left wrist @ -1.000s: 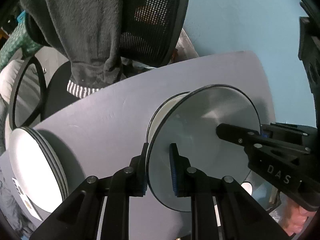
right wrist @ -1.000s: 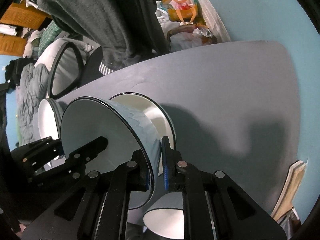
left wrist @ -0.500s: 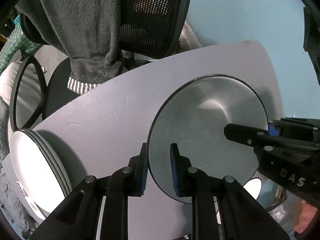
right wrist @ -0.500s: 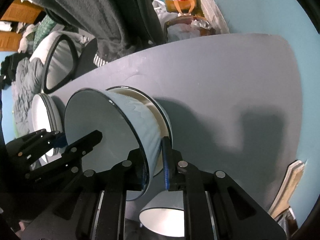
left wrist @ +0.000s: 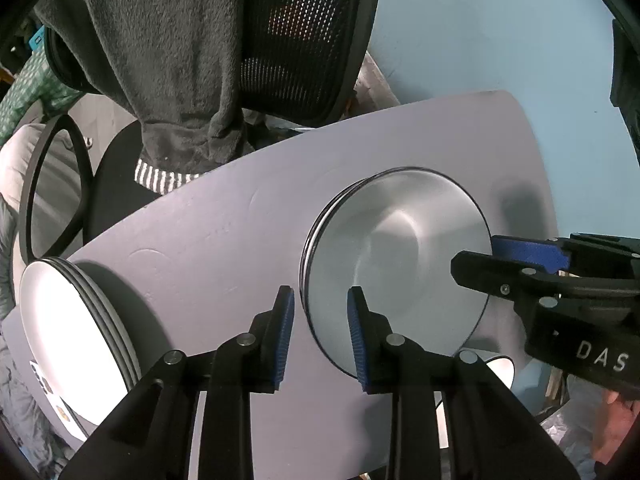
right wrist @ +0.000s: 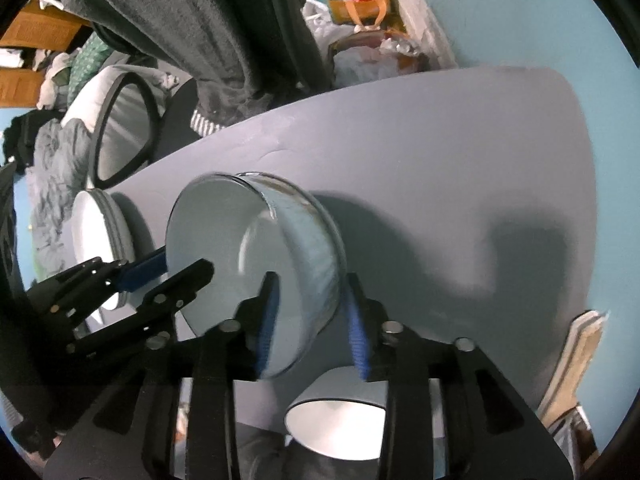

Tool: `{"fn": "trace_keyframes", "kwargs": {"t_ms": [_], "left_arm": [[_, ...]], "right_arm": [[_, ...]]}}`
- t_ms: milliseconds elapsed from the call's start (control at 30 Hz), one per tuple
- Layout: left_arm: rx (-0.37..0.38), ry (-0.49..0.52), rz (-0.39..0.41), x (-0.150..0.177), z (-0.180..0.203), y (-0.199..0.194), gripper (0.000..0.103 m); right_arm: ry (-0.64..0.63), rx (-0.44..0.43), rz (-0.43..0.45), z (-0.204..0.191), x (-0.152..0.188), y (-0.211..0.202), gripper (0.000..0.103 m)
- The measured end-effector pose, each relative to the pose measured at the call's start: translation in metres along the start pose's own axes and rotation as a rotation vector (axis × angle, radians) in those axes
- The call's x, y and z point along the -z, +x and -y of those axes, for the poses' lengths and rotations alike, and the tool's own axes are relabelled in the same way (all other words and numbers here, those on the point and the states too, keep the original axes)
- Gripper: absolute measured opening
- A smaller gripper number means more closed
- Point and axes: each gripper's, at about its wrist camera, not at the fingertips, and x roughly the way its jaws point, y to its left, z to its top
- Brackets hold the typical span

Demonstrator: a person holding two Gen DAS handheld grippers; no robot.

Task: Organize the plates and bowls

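table (left wrist: 240, 240): grey, fills mid-frame in both views.
plate stack (left wrist: 72, 344): lower left, nothing on it.
bowl (left wrist: 396, 256): 1 s ago pinched at both rims; now nested in second bowl, centre frame. Stacking step looks done.
left gripper (left wrist: 320, 336): released.
right gripper (right wrist: 310, 324): released, straddling rim.
small bowl (right wrist: 336, 428): bottom edge, empty.

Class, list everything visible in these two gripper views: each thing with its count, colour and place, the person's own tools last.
Round dark-rimmed plates: one stack of several, white, table's left end.
Nested dark-rimmed bowls: at least two, pale grey-white, table centre.
Single bowl: one, white inside, near table edge.
Table: one, grey-lilac.
Mesh office chair: one, black, behind table.
Fleece garment: one, dark grey, draped over chair.
Orange-handled bag: one, beyond table.
Left hand-held gripper: black, blue pads, open astride the bowls' rim.
Right hand-held gripper: same, open, opposite rim.
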Motion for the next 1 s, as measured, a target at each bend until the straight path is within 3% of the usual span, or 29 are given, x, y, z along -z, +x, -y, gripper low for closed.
{"fn": "trace_keyframes", "kwargs": {"t_ms": [167,267,433,500,567,667,1000], "left_arm": [[0.004,0.005,0.005,0.003,0.000,-0.004,0.029],[0.014,0.001,0.018,0.009,0.000,-0.010,0.039],[0.028,0.006,0.036,0.023,0.001,-0.020,0.044],[0.035,-0.001,0.050,0.032,0.001,-0.025,0.053],[0.053,-0.012,0.061,0.042,0.002,-0.028,0.053],[0.086,-0.012,0.056,0.056,0.006,-0.028,0.053],[0.160,0.009,-0.013,0.090,0.027,-0.002,0.054]], "right_arm": [[0.012,0.001,0.008,0.004,0.001,-0.002,0.036],[0.009,0.006,0.026,0.005,0.006,-0.007,0.036],[0.012,0.023,0.060,0.015,0.021,-0.016,0.041],[0.015,0.023,0.077,0.021,0.032,-0.018,0.044],[0.018,0.022,0.091,0.026,0.041,-0.020,0.045],[0.027,0.013,0.103,0.034,0.056,-0.020,0.055],[0.065,0.014,0.092,0.055,0.101,0.003,0.055]]}}
